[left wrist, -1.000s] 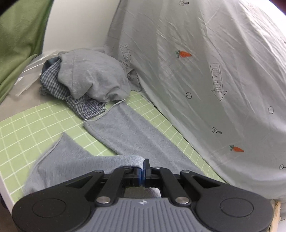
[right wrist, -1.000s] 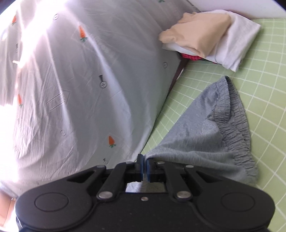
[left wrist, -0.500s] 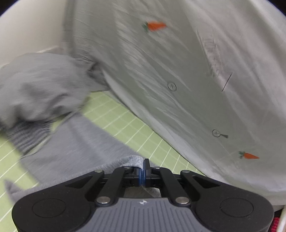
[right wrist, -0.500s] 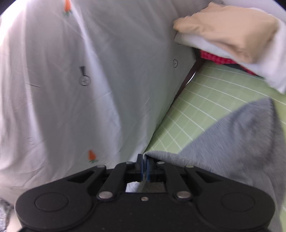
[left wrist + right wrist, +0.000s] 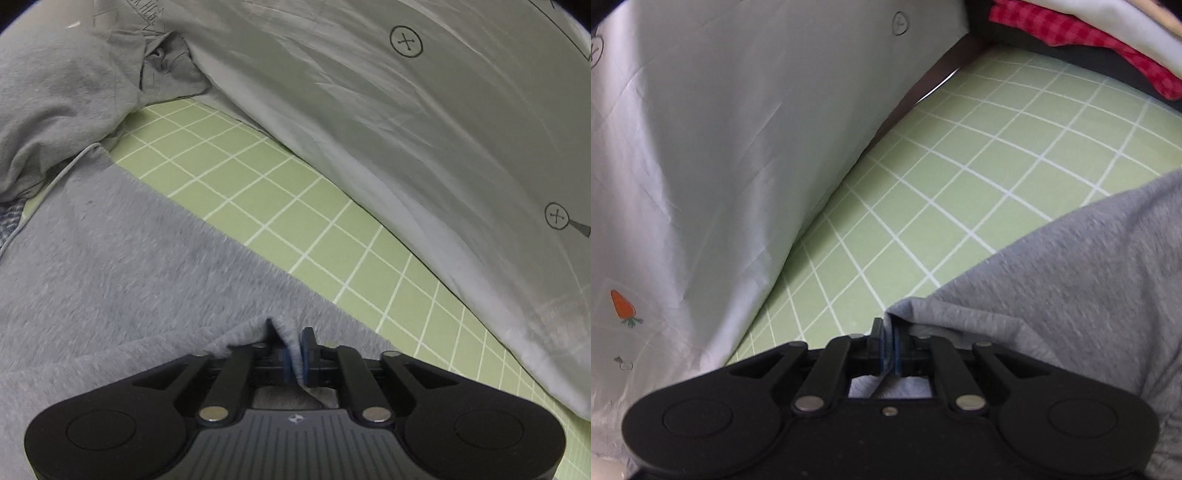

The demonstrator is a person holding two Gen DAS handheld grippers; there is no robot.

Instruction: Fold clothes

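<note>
- The left gripper sits at 6 o'clock in its own view, its jaws opening; a raised pinch of the grey garment is between the blue pads, with a small gap now showing beside the cloth.
- That garment spreads from the gripper toward 9 and 10 o'clock, lying flat on the green grid mat. Its far edge runs on a slant from 10 o'clock down to about 5 o'clock.
- Beyond that edge a strip of bare mat lies open from 11 o'clock round to 4 o'clock, bounded on its far side by the hanging grey sheet.
- At 10 to 11 o'clock a heap of grey clothes rests on the mat, touching the garment's hemmed end.
- The right gripper is at 6 o'clock in its view, jaws opening only slightly, with the corner of the grey garment between the pads.
- From there the garment fills 3 to 5 o'clock; its edge climbs from the gripper toward 3 o'clock.
- Open mat stretches from 12 to 2 o'clock, closed at 9 to 11 o'clock by the sheet.
- A stack with red checked cloth lies at 1 o'clock, well apart from the garment.
</note>
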